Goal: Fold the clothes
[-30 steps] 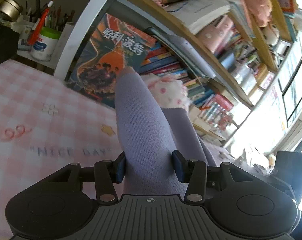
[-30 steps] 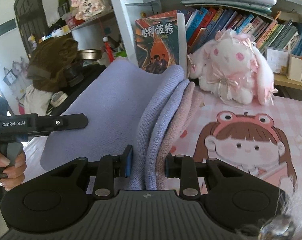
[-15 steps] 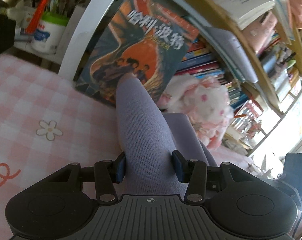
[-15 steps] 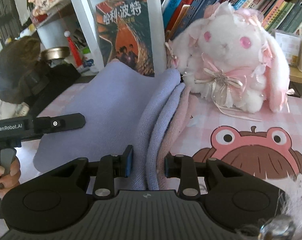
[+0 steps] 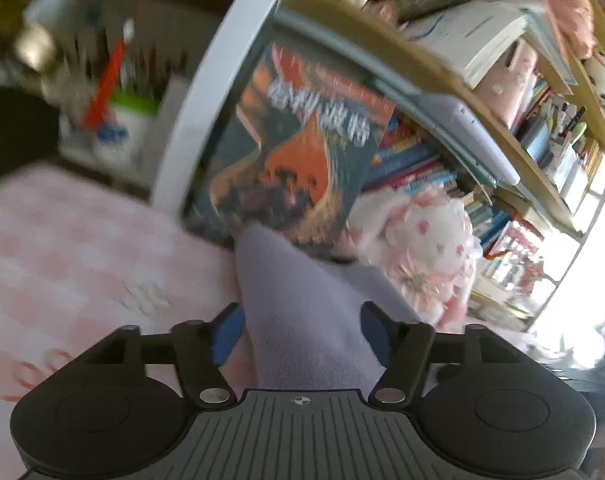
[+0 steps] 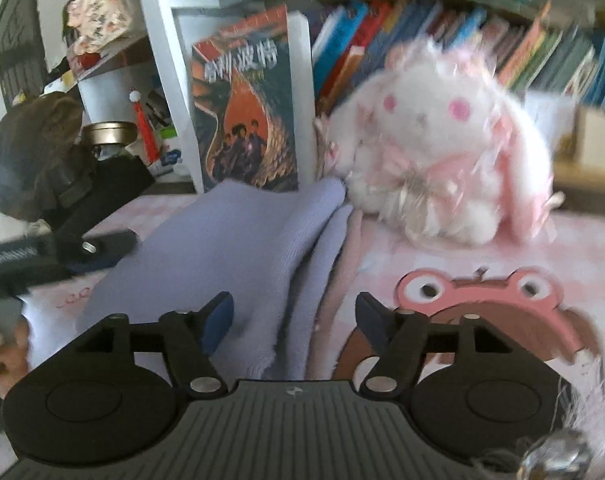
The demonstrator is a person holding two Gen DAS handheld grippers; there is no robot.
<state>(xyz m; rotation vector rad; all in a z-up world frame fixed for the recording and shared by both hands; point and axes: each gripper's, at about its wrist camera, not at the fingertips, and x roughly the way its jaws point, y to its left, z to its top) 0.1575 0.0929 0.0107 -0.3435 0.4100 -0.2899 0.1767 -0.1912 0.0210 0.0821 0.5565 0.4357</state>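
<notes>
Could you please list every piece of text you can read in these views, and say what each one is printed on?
"哈利·波特": cover of the upright book, readable in the right wrist view, smeared in the left.
Lettering on the left hand-held gripper: too blurred to read.
Book spines on the shelf: blurred, unreadable.

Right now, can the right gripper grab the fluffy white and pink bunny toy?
Probably yes. The right gripper is open, and the fluffy white and pink bunny toy sits just ahead to its right. Only the folded lilac knit garment lies between the fingers, so it must clear that first.
</notes>
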